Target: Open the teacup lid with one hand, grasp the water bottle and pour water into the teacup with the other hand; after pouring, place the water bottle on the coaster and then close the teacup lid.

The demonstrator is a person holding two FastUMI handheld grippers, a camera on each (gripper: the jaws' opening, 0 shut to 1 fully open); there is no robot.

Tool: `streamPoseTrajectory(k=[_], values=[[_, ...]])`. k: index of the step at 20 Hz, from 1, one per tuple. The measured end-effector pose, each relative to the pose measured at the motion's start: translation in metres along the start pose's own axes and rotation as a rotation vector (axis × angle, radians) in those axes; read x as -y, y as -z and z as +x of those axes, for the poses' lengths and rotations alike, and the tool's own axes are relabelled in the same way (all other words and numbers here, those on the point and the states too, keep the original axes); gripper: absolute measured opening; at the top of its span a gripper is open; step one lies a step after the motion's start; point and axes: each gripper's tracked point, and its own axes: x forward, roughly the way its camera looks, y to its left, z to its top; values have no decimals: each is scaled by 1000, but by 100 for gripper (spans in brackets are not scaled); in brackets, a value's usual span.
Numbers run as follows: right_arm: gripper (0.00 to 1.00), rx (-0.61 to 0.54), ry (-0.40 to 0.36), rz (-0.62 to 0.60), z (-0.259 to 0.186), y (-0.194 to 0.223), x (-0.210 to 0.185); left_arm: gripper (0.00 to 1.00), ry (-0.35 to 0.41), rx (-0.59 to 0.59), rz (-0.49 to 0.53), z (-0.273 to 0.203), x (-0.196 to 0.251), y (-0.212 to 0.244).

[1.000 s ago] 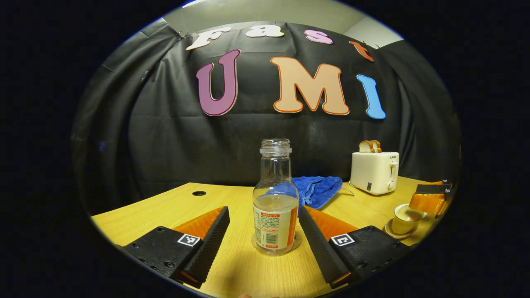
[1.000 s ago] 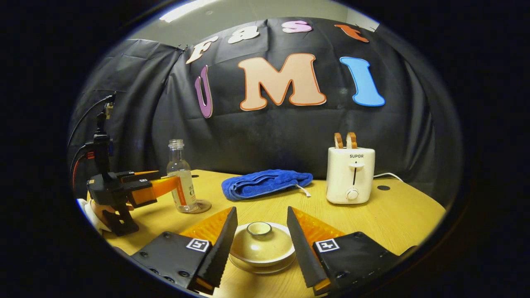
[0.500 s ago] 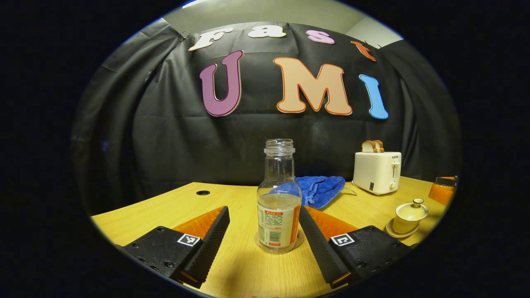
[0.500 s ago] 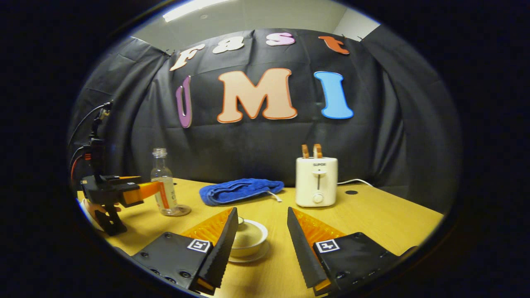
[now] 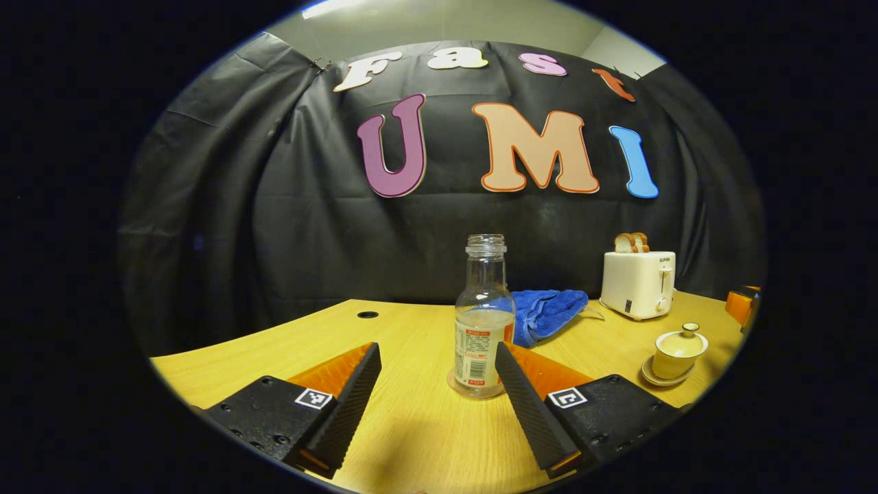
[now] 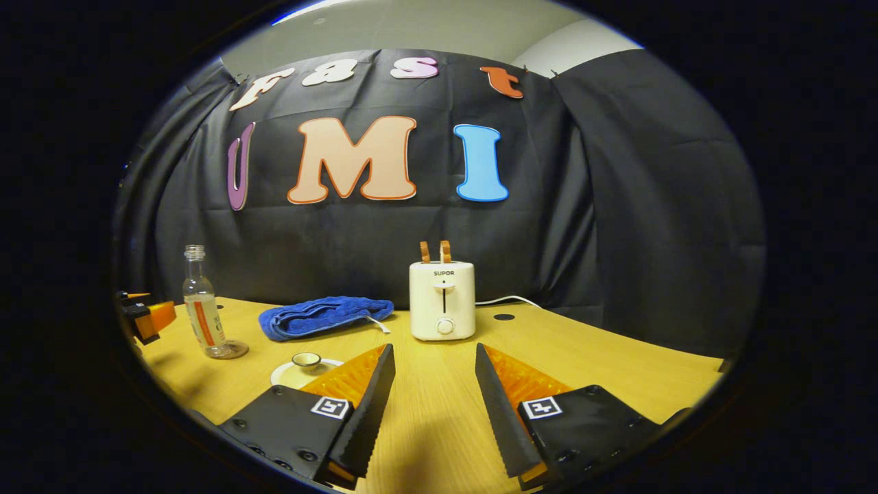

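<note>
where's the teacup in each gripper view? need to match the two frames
Left gripper view: the lidded teacup sits on its saucer at the far right, right of the left gripper and below the toaster.
Right gripper view: the teacup is low and left of centre, partly hidden behind a finger of the right gripper.
Shared landmark: the toaster, beside the blue towel.

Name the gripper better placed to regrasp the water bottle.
Left. The water bottle stands on its coaster just ahead of the open left gripper. From the right gripper it sits far off to the side, beyond the teacup.
</note>
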Motion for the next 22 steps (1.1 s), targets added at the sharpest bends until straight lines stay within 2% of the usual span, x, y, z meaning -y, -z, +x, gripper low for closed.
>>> streamPoseTrajectory(k=[1,2,7,8,9,12,15,16,22], values=[[73,0,12,0,-1,0,2,98,-13,-2,0,-2,-3,0],[76,1,21,-1,-3,0,5,97,-23,-3,0,-4,-5,0],[76,2,49,-1,-7,-1,11,98,-73,-4,2,-9,-14,1],[79,2,49,-2,-6,0,11,98,-73,-4,2,-9,-14,0],[73,2,49,-1,-6,-1,11,98,-72,-5,1,-9,-14,1],[79,2,55,-2,-6,-1,12,98,-62,-3,1,-9,-12,1],[76,2,68,-2,-6,-1,14,97,-68,-4,2,-9,-12,1],[79,2,68,-2,-6,0,14,98,-68,-4,2,-10,-13,0],[79,2,72,-2,-7,-1,15,98,-71,-3,3,-10,-14,0]])
